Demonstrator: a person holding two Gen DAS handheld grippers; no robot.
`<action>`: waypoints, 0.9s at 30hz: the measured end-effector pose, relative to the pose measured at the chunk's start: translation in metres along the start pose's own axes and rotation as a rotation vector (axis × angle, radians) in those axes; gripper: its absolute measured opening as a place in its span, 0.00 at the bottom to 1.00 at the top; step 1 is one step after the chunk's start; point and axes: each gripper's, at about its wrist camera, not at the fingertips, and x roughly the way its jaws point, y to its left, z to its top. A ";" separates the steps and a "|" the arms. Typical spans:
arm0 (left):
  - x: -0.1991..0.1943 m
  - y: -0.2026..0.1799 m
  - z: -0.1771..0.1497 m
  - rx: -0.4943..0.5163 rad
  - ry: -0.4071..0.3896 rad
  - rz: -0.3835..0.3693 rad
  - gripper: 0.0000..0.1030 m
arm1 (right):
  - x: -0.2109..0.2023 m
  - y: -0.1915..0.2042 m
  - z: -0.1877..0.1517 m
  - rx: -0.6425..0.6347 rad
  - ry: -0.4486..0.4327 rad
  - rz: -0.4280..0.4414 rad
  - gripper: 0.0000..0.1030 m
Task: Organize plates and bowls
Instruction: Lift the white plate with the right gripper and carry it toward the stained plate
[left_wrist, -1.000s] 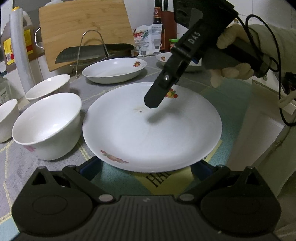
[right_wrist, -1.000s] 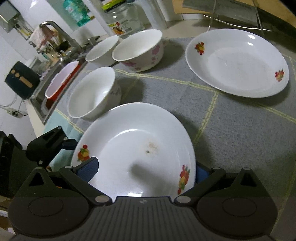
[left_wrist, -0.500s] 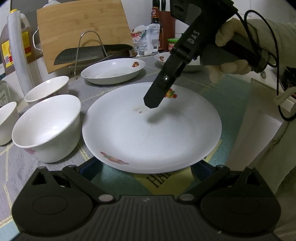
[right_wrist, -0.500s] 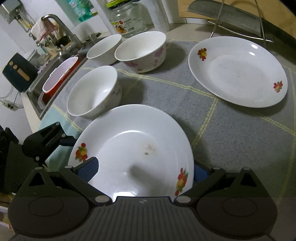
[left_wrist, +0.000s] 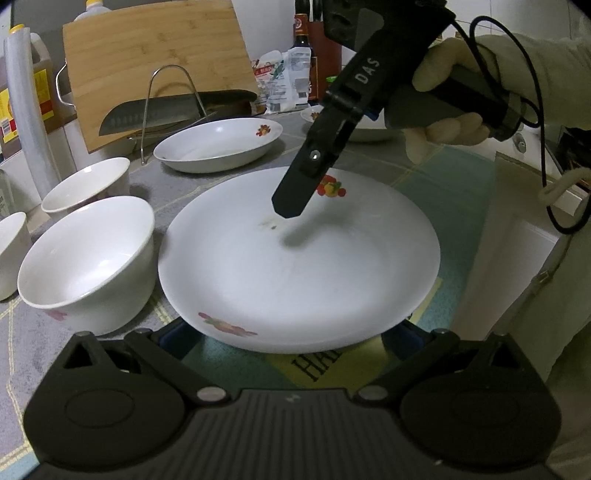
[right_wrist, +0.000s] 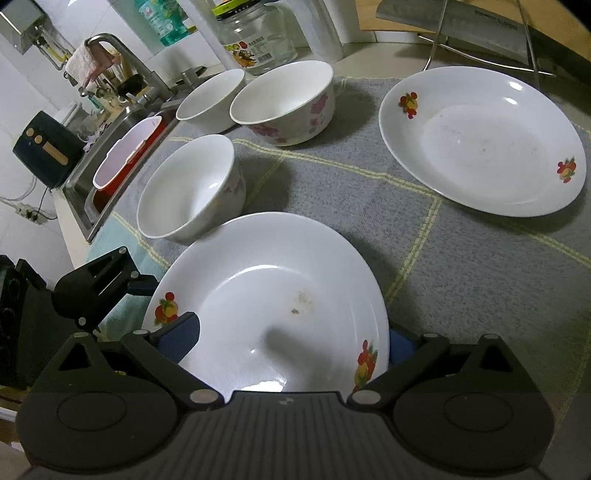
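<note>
A white plate with fruit prints (left_wrist: 303, 266) is held above the grey cloth; it also shows in the right wrist view (right_wrist: 273, 314). My right gripper (right_wrist: 291, 343) is shut on its rim, one finger (left_wrist: 299, 192) lying over the inside. My left gripper (left_wrist: 291, 332) is open, its fingers spread under the plate's near rim. A second fruit-print plate (right_wrist: 484, 144) lies at the back by the rack. Three white bowls (right_wrist: 192, 188) (right_wrist: 284, 99) (right_wrist: 210, 96) stand to the left of the held plate.
A wire rack with a cleaver (left_wrist: 173, 114) and a bamboo board (left_wrist: 159, 62) stand behind. A sink (right_wrist: 122, 155) with a red tub lies at the counter's left end. A glass jar (right_wrist: 255, 33) and bottles line the wall. Another dish (left_wrist: 354, 129) sits far right.
The held plate has risen slightly and shifted a little toward the second plate. Both grippers keep their places at the rim.
</note>
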 end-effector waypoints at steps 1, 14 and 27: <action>0.000 0.000 0.000 -0.001 0.001 0.001 1.00 | 0.000 0.000 0.000 0.003 0.000 0.002 0.99; -0.004 -0.005 0.007 -0.016 0.012 0.024 1.00 | -0.008 -0.005 0.002 0.022 -0.003 0.034 0.99; 0.010 -0.021 0.040 -0.024 0.010 0.043 0.99 | -0.044 -0.027 -0.004 -0.009 -0.032 0.046 0.99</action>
